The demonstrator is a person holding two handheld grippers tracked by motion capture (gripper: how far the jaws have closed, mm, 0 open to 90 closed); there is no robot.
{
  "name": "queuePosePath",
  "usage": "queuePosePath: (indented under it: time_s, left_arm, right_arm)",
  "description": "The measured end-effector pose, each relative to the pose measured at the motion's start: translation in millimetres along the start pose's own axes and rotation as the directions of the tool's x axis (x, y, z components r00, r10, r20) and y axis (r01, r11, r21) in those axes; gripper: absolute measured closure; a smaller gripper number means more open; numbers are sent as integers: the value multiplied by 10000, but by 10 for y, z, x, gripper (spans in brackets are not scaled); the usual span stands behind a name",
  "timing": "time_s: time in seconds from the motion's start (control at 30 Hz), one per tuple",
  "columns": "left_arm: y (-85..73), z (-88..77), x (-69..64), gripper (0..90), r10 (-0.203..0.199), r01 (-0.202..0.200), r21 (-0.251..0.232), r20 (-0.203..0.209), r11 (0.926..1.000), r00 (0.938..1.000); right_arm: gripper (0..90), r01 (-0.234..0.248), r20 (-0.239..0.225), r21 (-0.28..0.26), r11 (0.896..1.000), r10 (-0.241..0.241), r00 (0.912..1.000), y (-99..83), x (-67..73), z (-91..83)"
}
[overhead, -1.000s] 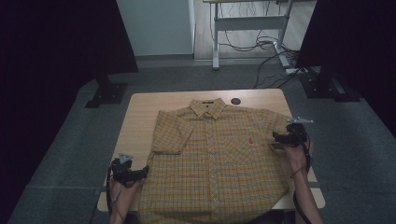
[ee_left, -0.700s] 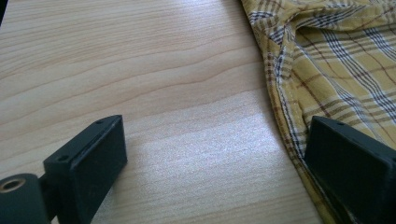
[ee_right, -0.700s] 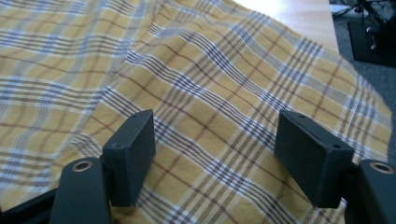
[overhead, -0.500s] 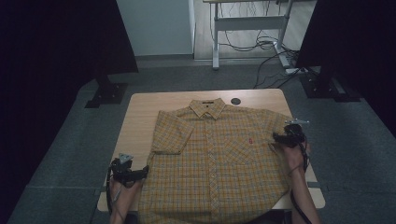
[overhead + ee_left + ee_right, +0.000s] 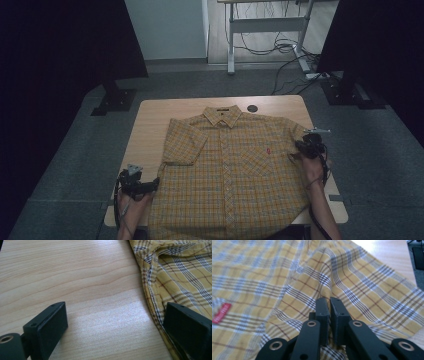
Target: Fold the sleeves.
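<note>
A yellow plaid short-sleeved shirt [image 5: 230,170] lies flat, buttoned and collar away from me, on the light wooden table [image 5: 150,125]. At the shirt's right sleeve, my right gripper [image 5: 299,146] has just been closing, and its jaws now pinch a raised fold of the plaid fabric [image 5: 362,280]. In the right gripper view, that gripper [image 5: 329,302] has its pads pressed almost together on the cloth. My left gripper [image 5: 152,185] rests low at the shirt's left hem. Seen in its own view, the left gripper [image 5: 116,315] is open, with one jaw over bare wood [image 5: 75,277] and the other over the shirt's edge [image 5: 180,270].
A small black round grommet [image 5: 252,108] sits in the table beyond the collar. Black stand feet rest on the grey floor at left [image 5: 115,100] and right [image 5: 350,95]. A desk frame with cables [image 5: 270,30] stands behind. The shirt's hem hangs over the table's near edge.
</note>
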State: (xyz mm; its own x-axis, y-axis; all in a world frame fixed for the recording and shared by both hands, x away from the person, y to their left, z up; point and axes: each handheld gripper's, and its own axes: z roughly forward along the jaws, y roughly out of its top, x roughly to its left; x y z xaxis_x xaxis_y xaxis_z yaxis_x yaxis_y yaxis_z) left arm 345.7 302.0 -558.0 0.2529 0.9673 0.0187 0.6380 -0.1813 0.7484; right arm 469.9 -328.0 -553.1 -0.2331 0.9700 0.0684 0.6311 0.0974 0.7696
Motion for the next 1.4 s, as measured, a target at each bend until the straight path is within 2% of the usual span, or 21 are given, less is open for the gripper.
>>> queuePosePath:
  time_s: [0.07, 0.3, 0.53, 0.73, 0.8, 1.0, 1.17, 1.27, 1.4]
  left_arm:
    - [0, 0, 0, 57, 2, -2, 0, -1, 10000, 10000]
    - [0, 0, 0, 57, 7, -7, 2, -1, 10000, 10000]
    - [0, 0, 0, 57, 8, -8, 3, 2, 10000, 10000]
    - [0, 0, 0, 57, 22, -22, 3, 13, 10000, 10000]
    - [0, 0, -1, 57, 22, -22, 3, 16, 10000, 10000]
    - [0, 0, -1, 57, 32, -32, 2, 26, 10000, 10000]
    - [0, 0, -2, 57, 39, -39, 0, 39, 10000, 10000]
    - [0, 0, -2, 57, 46, -46, 1, 45, 10000, 10000]
    - [0, 0, -2, 57, 51, -51, 2, 50, 10000, 10000]
  right_arm:
    - [851, 49, -59, -97, 9999, -50, 10000, 34, 21, -38]
    - [854, 646, -277, -648, 9958, -665, 9974, 153, 194, -195]
    - [856, 1280, -616, -1039, 9863, -1349, 9890, 249, 468, -267]
    - [857, 2059, -931, -891, 9745, -2139, 9724, 245, 759, -189]
    - [856, 2192, -1057, -766, 9727, -2265, 9683, 218, 839, -141]
    - [855, 2431, -1517, -363, 9693, -2458, 9574, 114, 987, 10]
    - [833, 2928, -1963, 75, 9562, -2857, 9380, 8, 1082, 123]
    - [811, 2765, -2160, 92, 9610, -2681, 9389, 7, 1067, 117]
    - [694, 2765, -2221, 40, 9610, -2688, 9373, 32, 1057, 77]
